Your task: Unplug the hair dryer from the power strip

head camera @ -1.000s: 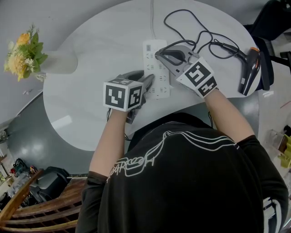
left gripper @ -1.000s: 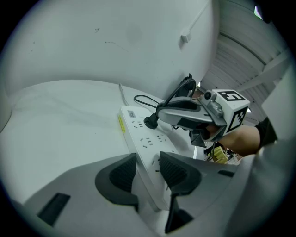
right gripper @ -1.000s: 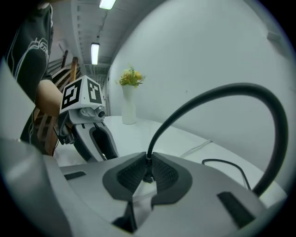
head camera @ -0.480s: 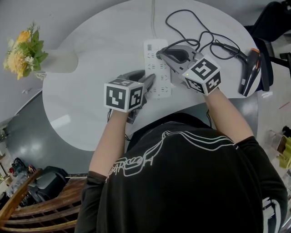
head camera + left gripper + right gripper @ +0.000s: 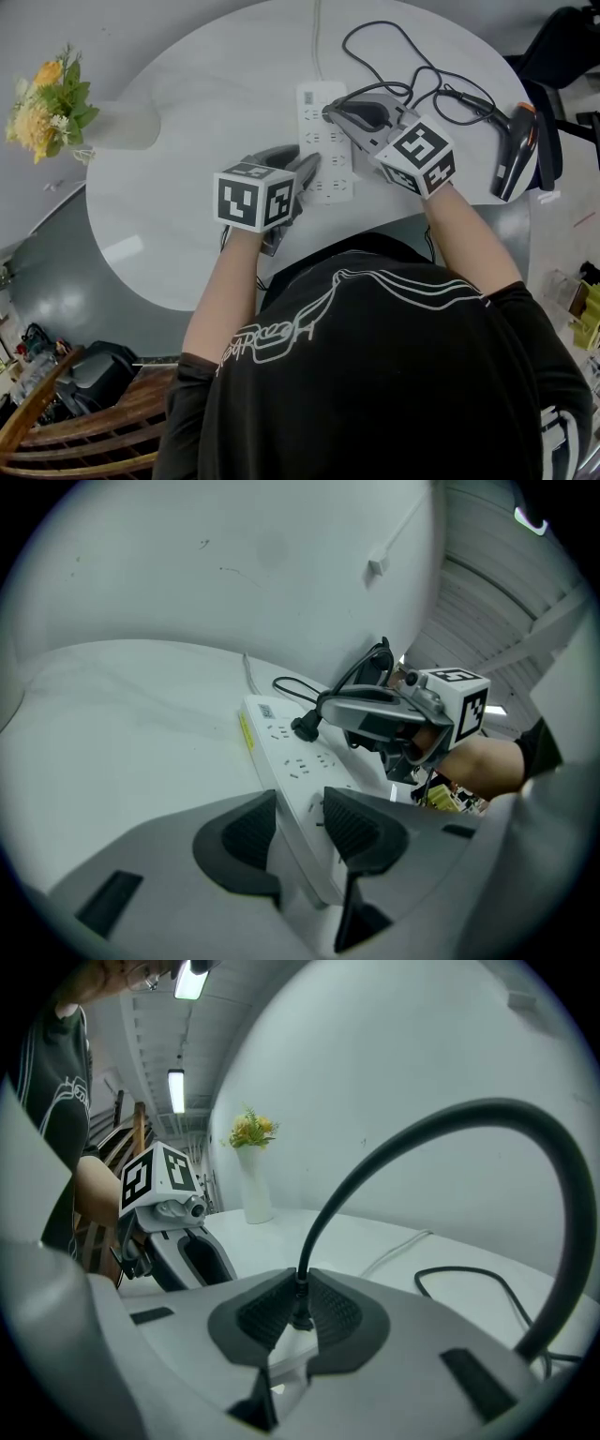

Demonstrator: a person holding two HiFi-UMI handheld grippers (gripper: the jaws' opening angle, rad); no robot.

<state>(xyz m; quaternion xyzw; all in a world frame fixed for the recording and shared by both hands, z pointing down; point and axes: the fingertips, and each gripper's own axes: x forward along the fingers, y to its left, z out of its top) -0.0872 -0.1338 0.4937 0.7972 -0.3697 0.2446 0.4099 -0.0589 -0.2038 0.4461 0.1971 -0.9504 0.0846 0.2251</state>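
- Fingers (image 5: 261, 1314) of the right gripper (image 5: 302, 1297): pressed in from both sides on the neck of the black plug (image 5: 300, 1318), with the cord (image 5: 459, 1108) arching up and away to the right.
- Fingers (image 5: 248, 832) of the left gripper (image 5: 298, 803): spread wide at the near end of the white power strip (image 5: 281, 747), one beside its left edge, the other over its top face. No telling whether either bears on it.
- Step in hand, by the look of it: grip on the plug taken, strip steadied, pull not yet made. Plug seated in a socket towards the far end of the strip.
- Next move, as a judgement: a straight pull away from the socket face, without sideways rocking. Left gripper to bear down meanwhile and keep the strip on the table (image 5: 178, 141); otherwise likely to lift along with the plug.
- Look of the hair dryer (image 5: 514, 150): black, an orange part at its far end, lying on its side at the far right edge of the table. Well apart from the strip, joined to it only by the looping cord.
- Strip itself: long, with rows of sockets, laid near-to-far at the middle of the table, a pale lead running off its far end.
- At the left, well apart from all this: a vase of yellow flowers (image 5: 117, 127).
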